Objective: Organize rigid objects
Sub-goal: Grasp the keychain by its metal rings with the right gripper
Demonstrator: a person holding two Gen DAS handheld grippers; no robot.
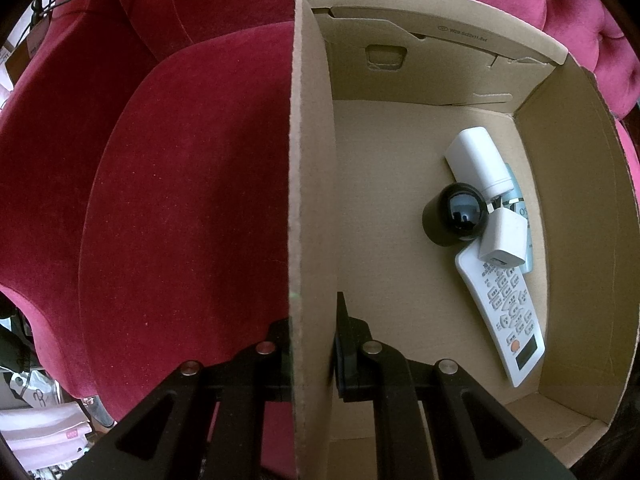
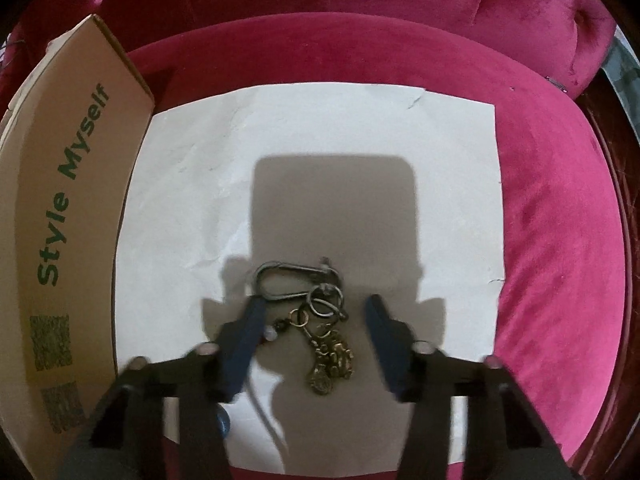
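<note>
Left tool clamped on cardboard box wall; right tool wide around keychain.

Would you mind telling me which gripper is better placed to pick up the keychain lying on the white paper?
The right gripper: it is open, its fingers either side of the keychain. The left gripper is clamped on the cardboard box wall.
</note>
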